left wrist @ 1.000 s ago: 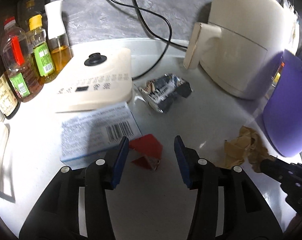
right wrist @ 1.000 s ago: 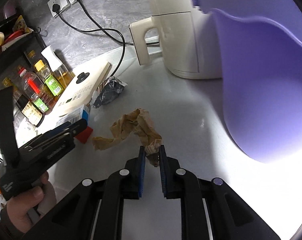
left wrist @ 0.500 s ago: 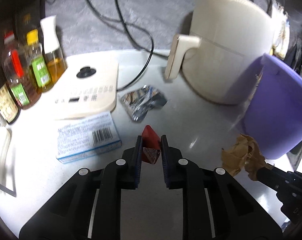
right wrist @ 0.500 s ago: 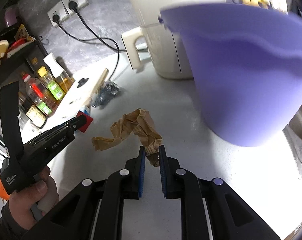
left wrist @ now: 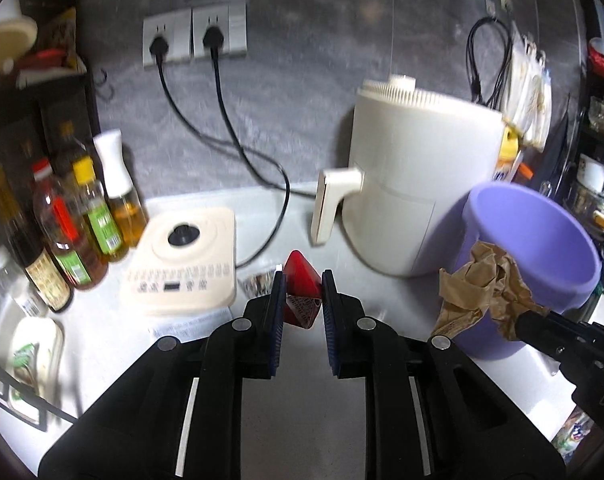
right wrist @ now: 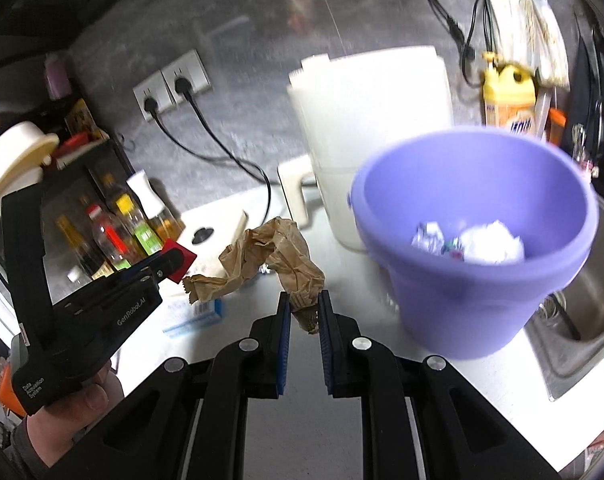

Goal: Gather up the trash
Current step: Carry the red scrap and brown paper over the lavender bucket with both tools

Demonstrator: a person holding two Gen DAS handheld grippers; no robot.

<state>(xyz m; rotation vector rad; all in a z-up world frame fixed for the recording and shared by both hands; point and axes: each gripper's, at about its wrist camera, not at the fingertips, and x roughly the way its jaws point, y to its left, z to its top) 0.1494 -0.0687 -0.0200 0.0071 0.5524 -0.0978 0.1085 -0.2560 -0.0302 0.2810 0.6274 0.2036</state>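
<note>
Red and shiny, a small folded wrapper (left wrist: 300, 294) sits pinched between the two blue pads of the left gripper (left wrist: 302, 296). The gripper is closed on it and holds it up above the white counter (left wrist: 302, 392). Behind it is a flat cream box with buttons (left wrist: 189, 260). A silver crumpled wrapper (left wrist: 257, 282) lies on the counter just beside that box. To the left stand bottles of oil and sauce (left wrist: 77, 224). A big cream air fryer (left wrist: 414, 192) stands at the back right, and a purple bucket (left wrist: 542, 248) is next to it. At the right, crumpled brown paper (left wrist: 482, 284) hangs from the tip of the right gripper (left wrist: 522, 320), in front of the bucket.

In the right wrist view, the right gripper (right wrist: 304, 312) is closed on the bottom end of the brown paper (right wrist: 269, 256). The paper is up in the air, to the left of the purple bucket (right wrist: 462, 280) and not over it. Inside the bucket lie white crumpled paper bits (right wrist: 482, 244). A metal sink (right wrist: 582, 320) is at the right, just past the bucket. On the left a hand (right wrist: 77, 400) holds the left gripper (right wrist: 177, 266), and the red wrapper (right wrist: 179, 266) pokes out at its tip. A blue and white box (right wrist: 197, 314) lies on the counter under the brown paper.
</note>
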